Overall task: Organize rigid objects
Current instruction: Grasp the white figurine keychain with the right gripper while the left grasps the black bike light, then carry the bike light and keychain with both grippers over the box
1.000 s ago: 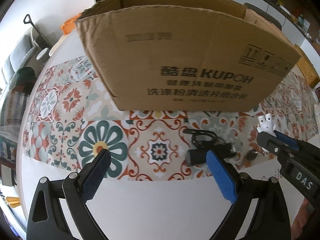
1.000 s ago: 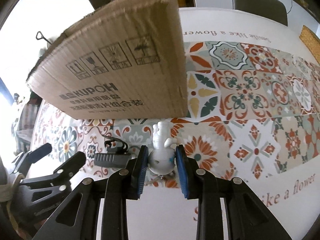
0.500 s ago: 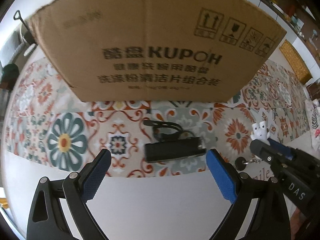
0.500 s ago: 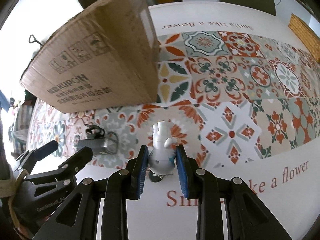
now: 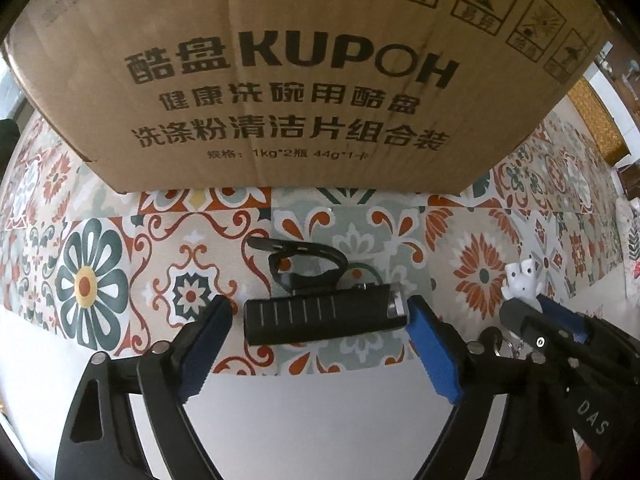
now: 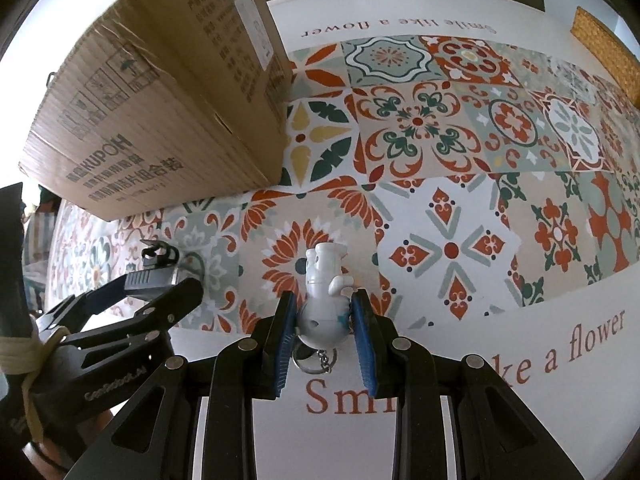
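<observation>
**Left tool lowers around bike light, right tool grips figurine**

Closer now than a second ago, the left tool has come down, jaws just narrowing but not touching the black ribbed bike light with strap lying between them on the patterned tile worktop. Brown KUPOH cardboard box stands just beyond. Right tool clamps the white plastic keychain figurine, right of the light, near the worktop's near edge.
</observation>
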Demonstrator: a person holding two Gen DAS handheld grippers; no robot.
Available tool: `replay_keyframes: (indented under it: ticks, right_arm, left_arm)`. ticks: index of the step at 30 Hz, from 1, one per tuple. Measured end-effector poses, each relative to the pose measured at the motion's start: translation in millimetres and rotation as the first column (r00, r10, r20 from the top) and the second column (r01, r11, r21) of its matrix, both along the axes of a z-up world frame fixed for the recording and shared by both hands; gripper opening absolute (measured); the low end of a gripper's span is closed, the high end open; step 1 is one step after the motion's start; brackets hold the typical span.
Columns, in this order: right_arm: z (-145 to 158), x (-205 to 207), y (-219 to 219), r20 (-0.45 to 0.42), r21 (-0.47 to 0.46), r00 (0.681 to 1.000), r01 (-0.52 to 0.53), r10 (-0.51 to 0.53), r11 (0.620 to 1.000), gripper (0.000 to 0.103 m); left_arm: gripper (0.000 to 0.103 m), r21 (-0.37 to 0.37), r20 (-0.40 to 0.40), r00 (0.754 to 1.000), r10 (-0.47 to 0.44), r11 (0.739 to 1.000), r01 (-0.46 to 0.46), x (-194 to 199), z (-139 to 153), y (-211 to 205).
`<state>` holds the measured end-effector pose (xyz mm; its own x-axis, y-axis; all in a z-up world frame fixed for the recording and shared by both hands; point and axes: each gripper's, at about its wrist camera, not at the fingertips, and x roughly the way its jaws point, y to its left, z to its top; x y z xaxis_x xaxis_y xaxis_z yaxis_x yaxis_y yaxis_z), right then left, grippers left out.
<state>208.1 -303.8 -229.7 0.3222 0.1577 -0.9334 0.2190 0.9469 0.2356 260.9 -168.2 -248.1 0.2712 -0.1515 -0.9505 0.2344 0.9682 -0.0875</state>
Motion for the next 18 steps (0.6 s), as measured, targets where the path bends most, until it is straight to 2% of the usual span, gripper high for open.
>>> replay_keyframes:
  ticks: [3, 6, 13, 18]
  right_arm:
    - [-3, 1, 1, -0.008, 0.003, 1.000, -0.003, 0.003, 1.000, 0.029]
    - [-4, 1, 2, -0.007, 0.002, 1.000, -0.009, 0.009, 1.000, 0.029]
    - [-3, 2, 9, -0.003, 0.005, 1.000, -0.015, 0.015, 1.000, 0.029]
    - [1, 2, 15, 0.005, 0.004, 1.000, -0.026, 0.026, 1.000, 0.029]
  left_arm:
    - [0.082, 0.013, 0.013, 1.000, -0.005, 1.000, 0.005, 2, -2, -2]
    - [0.073, 0.009, 0.030, 0.999, -0.018, 1.000, 0.017, 4, -1, -7]
    - [0.073, -0.012, 0.043, 0.999, -0.025, 1.000, 0.025, -1, 2, 3]
    - [0.073, -0.014, 0.077, 0.996, -0.037, 0.999, 0.038, -13, 18, 19]
